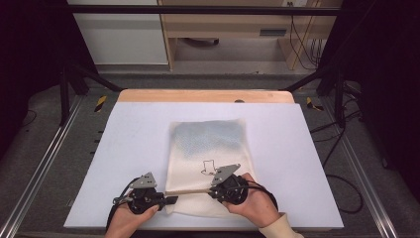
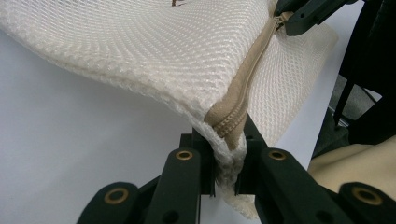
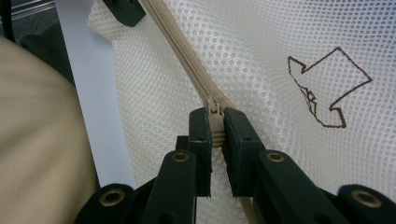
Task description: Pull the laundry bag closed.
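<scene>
A cream mesh bag (image 1: 208, 144) with a small brown outline print (image 1: 208, 166) lies on the white board (image 1: 297, 163), its beige zipper (image 1: 190, 191) running along the near end. My left gripper (image 1: 171, 200) is shut on the bag's near left corner, where the zipper ends (image 2: 229, 126); its jaws pinch mesh and tape together. My right gripper (image 1: 214, 190) is shut on the zipper pull (image 3: 215, 125), partway along the zipper. In the left gripper view, the right gripper (image 2: 299, 14) sits at the far end of the taut zipper (image 2: 252, 70).
The white board rests on a wooden table (image 1: 205, 95) inside a black frame. Metal rails (image 1: 42, 163) run along both sides. A cream sleeve (image 1: 280, 228) comes in at the bottom right. Cables (image 1: 341, 183) lie to the right of the board.
</scene>
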Action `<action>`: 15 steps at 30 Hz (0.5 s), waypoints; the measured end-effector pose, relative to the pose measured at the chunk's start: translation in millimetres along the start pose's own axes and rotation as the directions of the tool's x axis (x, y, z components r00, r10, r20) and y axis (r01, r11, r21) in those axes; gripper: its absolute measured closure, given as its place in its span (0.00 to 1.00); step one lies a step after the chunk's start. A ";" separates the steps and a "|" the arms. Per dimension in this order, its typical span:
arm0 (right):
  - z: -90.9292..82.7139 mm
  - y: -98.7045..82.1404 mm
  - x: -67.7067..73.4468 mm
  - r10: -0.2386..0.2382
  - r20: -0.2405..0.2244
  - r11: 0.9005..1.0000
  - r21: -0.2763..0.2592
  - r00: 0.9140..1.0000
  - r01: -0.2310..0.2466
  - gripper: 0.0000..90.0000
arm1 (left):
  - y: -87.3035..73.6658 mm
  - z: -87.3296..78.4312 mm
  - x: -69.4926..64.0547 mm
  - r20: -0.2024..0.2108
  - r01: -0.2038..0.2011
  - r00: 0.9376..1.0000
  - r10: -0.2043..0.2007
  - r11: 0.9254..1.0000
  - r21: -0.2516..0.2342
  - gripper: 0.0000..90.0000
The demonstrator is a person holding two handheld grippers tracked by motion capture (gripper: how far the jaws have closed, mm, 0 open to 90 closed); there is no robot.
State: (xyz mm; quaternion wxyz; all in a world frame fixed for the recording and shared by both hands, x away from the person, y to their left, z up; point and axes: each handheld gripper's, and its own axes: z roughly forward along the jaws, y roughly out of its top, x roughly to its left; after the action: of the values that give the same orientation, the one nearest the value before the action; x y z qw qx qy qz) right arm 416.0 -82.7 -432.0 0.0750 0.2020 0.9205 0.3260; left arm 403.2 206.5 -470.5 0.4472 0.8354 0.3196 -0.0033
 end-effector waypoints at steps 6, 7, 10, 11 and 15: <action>-1.0 -1.4 -0.3 0.002 0.006 1.000 -0.005 1.000 -0.002 0.91 | 0.1 -0.1 0.1 -0.005 -0.003 1.000 0.003 1.000 0.000 0.91; -1.3 -1.6 0.0 0.006 0.008 1.000 -0.002 1.000 -0.006 0.91 | 0.0 -0.3 -0.1 -0.004 -0.001 1.000 0.001 1.000 0.000 0.91; -1.9 -2.6 -0.2 0.002 0.010 1.000 0.001 1.000 -0.002 0.91 | 0.0 -0.5 0.2 -0.004 -0.003 1.000 0.003 1.000 0.000 0.91; -2.2 -2.9 -0.6 0.000 0.010 1.000 0.000 1.000 0.000 0.91 | -0.1 -0.3 0.0 -0.004 0.000 1.000 0.000 1.000 0.000 0.91; -1.3 -3.4 -0.2 0.002 0.009 1.000 0.000 1.000 -0.002 0.91 | -0.2 0.1 0.1 -0.004 0.000 1.000 0.000 1.000 0.003 0.91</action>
State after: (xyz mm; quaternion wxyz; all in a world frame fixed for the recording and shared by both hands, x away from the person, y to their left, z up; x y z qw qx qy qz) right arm 414.7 -85.9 -433.1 0.0790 0.2044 0.9200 0.3250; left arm 403.2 206.6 -470.8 0.4455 0.8361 0.3202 -0.0020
